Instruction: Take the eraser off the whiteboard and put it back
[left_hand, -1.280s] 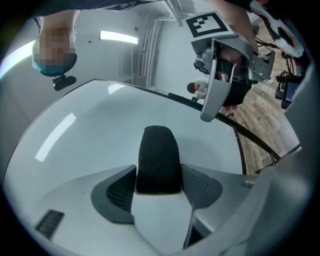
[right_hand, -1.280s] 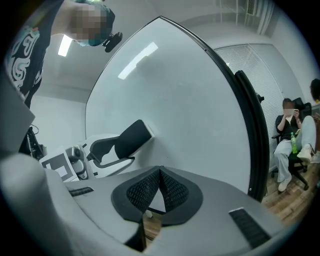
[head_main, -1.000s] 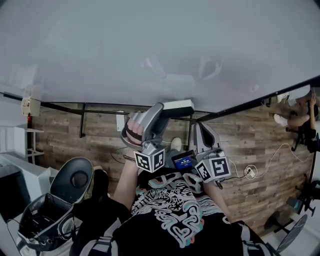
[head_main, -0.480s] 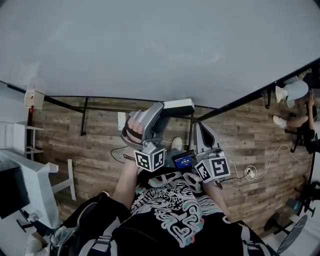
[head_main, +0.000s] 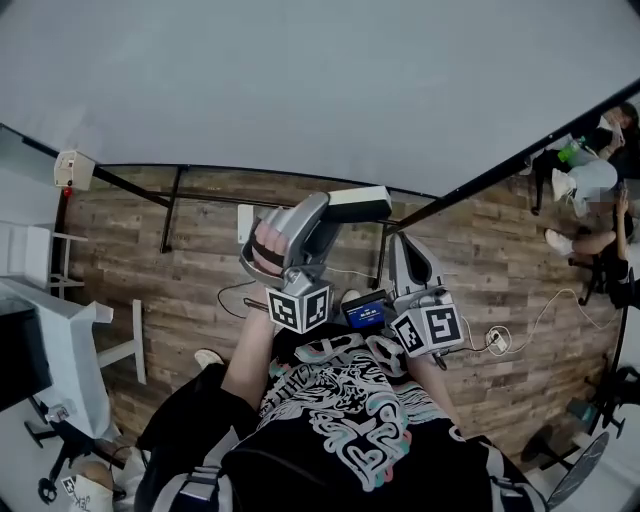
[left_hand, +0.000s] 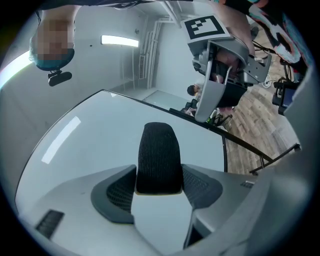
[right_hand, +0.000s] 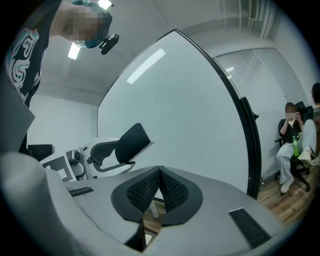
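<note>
**Risk.** The whiteboard eraser (left_hand: 159, 157) is off the whiteboard (head_main: 320, 90) and held in the air in front of its lower edge. The right gripper view shows it apart from the board with its dark felt face turned toward the board. Judged hazards:
- If it meets the board tilted or edge-first, it may not seat and could drop to the wooden floor (head_main: 190, 270).
- The pinch appears to sit on one end of the white body, so a nudge against the board could lever it out of the pads.
- The right gripper (head_main: 398, 248) rides just beside the left and could knock it.

**Left gripper** (head_main: 335, 215). The jaws are spread fairly wide and clamped on the eraser, one pad on each long side. The felt end projects beyond the fingertips.

**Right gripper.** The jaws are pressed together with the pads meeting and nothing between them. It touches neither the eraser nor the board.
</note>
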